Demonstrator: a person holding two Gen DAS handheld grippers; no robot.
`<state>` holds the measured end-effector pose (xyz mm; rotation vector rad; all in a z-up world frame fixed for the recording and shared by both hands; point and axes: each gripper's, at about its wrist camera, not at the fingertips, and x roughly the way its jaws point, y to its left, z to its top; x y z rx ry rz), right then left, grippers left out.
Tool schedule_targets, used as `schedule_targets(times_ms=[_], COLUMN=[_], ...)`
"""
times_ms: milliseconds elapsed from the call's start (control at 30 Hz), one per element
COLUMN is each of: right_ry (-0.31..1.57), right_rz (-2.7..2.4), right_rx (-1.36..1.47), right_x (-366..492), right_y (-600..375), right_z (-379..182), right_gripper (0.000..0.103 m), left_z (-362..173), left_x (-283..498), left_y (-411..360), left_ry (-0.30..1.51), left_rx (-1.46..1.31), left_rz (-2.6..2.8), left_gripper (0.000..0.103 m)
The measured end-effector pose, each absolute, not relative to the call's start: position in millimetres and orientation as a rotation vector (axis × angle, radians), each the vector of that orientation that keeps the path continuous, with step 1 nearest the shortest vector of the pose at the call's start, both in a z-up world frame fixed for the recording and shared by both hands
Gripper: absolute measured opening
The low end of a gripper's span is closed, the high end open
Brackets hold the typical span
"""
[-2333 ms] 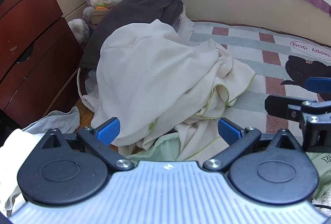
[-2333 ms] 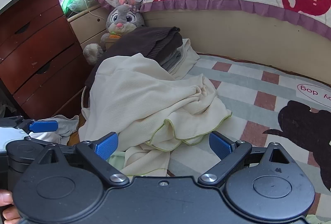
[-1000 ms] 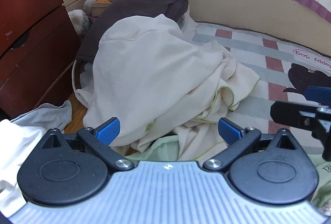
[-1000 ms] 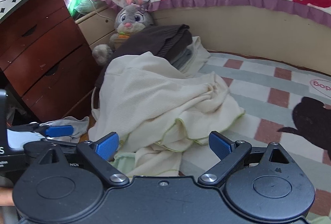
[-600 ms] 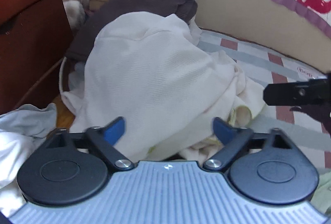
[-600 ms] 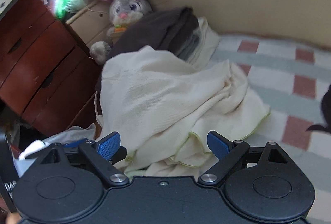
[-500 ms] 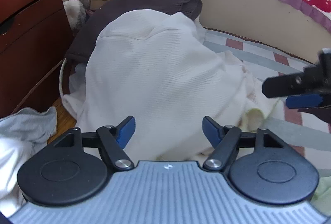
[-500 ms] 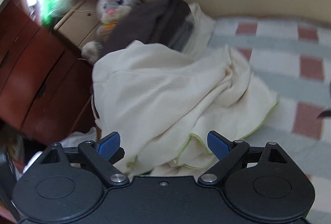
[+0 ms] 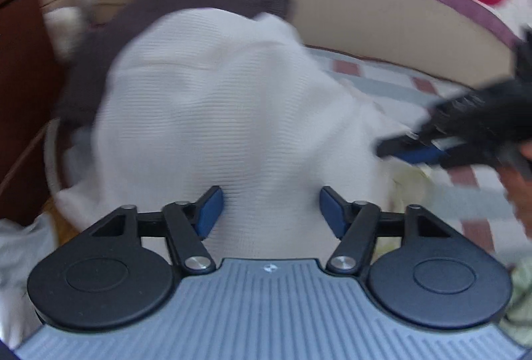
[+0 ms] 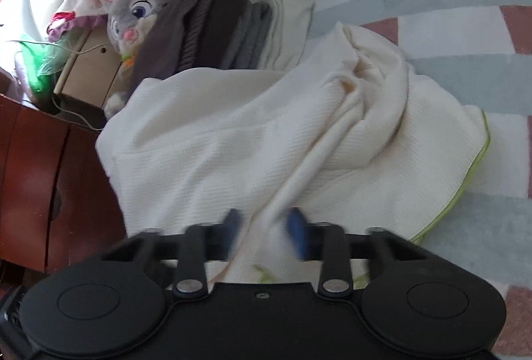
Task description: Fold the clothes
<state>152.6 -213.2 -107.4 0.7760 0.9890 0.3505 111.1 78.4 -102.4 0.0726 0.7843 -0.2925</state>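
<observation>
At frame centre, cream blanket (image 10: 252,140) lies heaped on the bed (image 10: 449,27). Left claw (image 9: 269,210), half-wide, has been closing around it; right claw (image 10: 266,235) has just been closing, a fold between its fingers.

Soft daylight fills both my views, brightest at the upper left. My left view is smeared with motion blur; my right is sharper. Fisheye bends the edges.
</observation>
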Motion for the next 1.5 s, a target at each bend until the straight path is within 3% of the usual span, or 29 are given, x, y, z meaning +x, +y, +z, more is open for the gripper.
schedule_targets(times_ms=[133,167,233,300,367,533,600,667,700,733,833,933,967,1100,1200,1400,1500], right_ry=[0.944,0.929,0.887,0.838,0.846,0.878,0.897,0.917,0.913,0.908,0.931,0.929,0.938,0.942,0.927,0.869,0.842], right_rz=[0.371,0.387,0.419,0.439,0.389,0.297,0.286,0.195,0.188,0.211,0.301,0.401,0.456,0.586,0.643,0.742,0.741], right_rx=[0.738,0.731,0.746,0.791,0.806,0.889,0.971,0.999,0.994,0.984,0.992,1.054,1.106,1.201,1.209,1.312,1.225], right_x=[150,148,144,138,135,142,146,147,150,153,163,163,163,160,151,143,138], right_y=[-216,-217,-220,-226,-229,-246,-255,-258,-258,-255,-244,-235,-232,-220,-217,-226,-231], right_z=[-107,-107,-111,-120,-127,-142,-150,-155,-156,-158,-166,-170,-173,-169,-157,-141,-122], right_gripper=[0.024,0.029,0.035,0.051,0.071,0.08,0.08,0.077,0.074,0.066,0.03,0.007,0.006,0.005,0.005,0.004,0.004], left_z=[-105,-105,-107,-110,-115,-144,-154,-155,-152,-149,-141,-141,-142,-138,-130,-110,-100], left_x=[112,113,115,117,116,132,140,144,144,144,144,145,145,137,128,131,131], left_y=[75,77,84,91,98,108,106,101,96,91,80,83,84,85,79,63,43], left_ry=[0.808,0.806,0.799,0.791,0.777,0.82,0.876,0.898,0.899,0.898,0.915,0.945,0.949,0.932,0.887,0.842,0.809], left_rx=[0.136,0.147,0.157,0.123,0.039,-0.153,-0.165,-0.125,-0.094,-0.071,-0.067,-0.196,-0.242,-0.357,-0.356,-0.379,-0.271], left_rz=[-0.233,-0.186,-0.077,-0.012,-0.022,-0.139,-0.17,-0.18,-0.186,-0.195,-0.245,-0.32,-0.339,-0.397,-0.441,-0.532,-0.516], left_gripper=[0.051,0.052,0.058,0.07,0.074,0.098,0.101,0.099,0.085,0.058,0.028,0.027,0.027,0.026,0.018,0.018,0.018])
